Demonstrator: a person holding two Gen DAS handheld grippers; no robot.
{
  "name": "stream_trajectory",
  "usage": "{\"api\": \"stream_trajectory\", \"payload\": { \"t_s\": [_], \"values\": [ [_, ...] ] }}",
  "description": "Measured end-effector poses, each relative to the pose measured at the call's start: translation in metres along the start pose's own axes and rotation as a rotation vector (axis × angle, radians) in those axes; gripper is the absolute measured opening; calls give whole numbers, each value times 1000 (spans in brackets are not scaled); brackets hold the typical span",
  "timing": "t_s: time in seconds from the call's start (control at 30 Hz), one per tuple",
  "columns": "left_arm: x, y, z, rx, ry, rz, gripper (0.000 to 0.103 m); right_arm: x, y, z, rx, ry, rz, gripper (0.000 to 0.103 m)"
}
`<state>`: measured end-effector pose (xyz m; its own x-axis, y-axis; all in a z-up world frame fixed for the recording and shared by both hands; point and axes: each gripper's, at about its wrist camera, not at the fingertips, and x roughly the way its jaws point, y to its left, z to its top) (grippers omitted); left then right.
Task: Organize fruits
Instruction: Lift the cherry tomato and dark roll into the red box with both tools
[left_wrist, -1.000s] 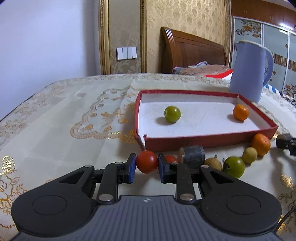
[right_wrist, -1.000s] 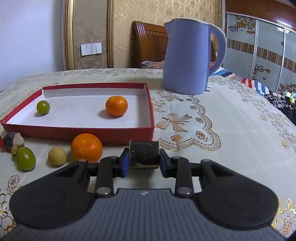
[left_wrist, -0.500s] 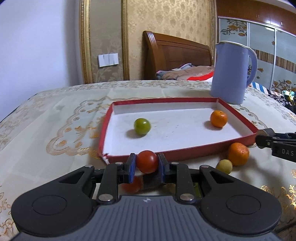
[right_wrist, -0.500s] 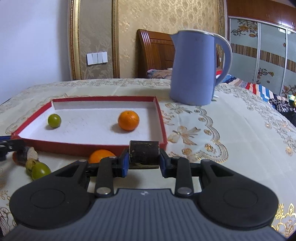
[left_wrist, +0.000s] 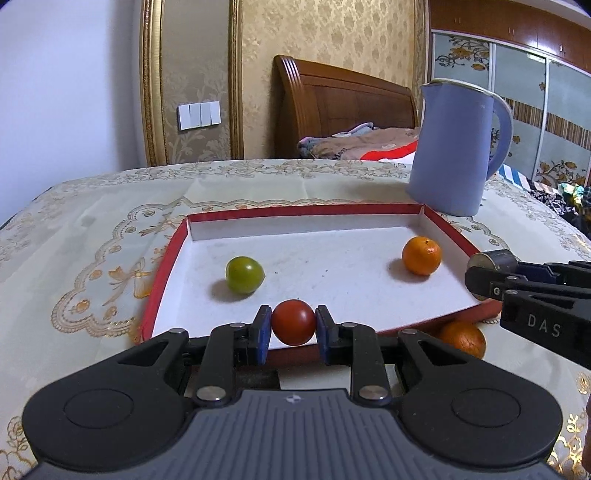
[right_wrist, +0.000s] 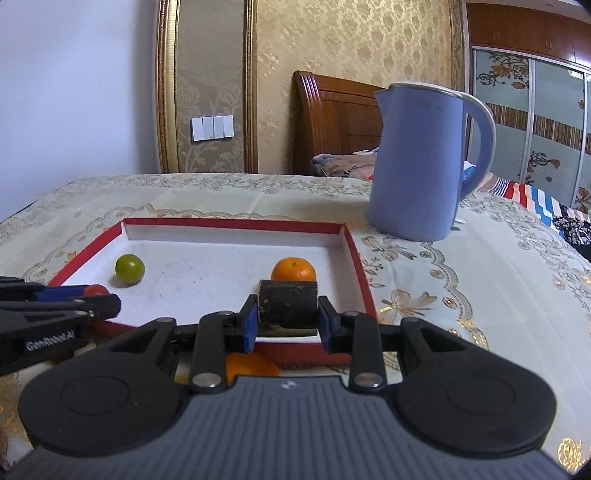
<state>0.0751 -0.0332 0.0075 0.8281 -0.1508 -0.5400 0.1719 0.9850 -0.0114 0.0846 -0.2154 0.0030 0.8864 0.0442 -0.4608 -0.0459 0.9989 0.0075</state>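
left gripper (left_wrist: 293, 334) pinching red tomato (left_wrist: 293, 322) over the near rim of the red tray (left_wrist: 162, 273), right gripper (right_wrist: 287, 324) clamping a dark cylinder (right_wrist: 288, 302) at the near right; risk: released early, either drops outside.

Gold damask wallpaper (left_wrist: 332, 44), wooden headboard (left_wrist: 343, 96), wall switches (left_wrist: 199, 115), patterned wardrobe doors (left_wrist: 517, 92)

2 fruits (left_wrist: 245, 274) lie in the tray (left_wrist: 303, 212), with the kettle (left_wrist: 455, 147) behind its right corner.
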Motion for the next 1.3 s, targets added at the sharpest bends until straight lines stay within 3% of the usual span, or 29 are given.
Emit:
{"api": "stream_trajectory", "payload": {
  "t_s": [0.8, 1.3],
  "values": [
    [56, 13, 19, -56, 98, 49, 25, 65, 0, 8, 19, 124, -18, 31],
    [74, 11, 20, -35, 91, 110, 25, 93, 2, 15, 17, 142, -69, 31]
  ]
}}
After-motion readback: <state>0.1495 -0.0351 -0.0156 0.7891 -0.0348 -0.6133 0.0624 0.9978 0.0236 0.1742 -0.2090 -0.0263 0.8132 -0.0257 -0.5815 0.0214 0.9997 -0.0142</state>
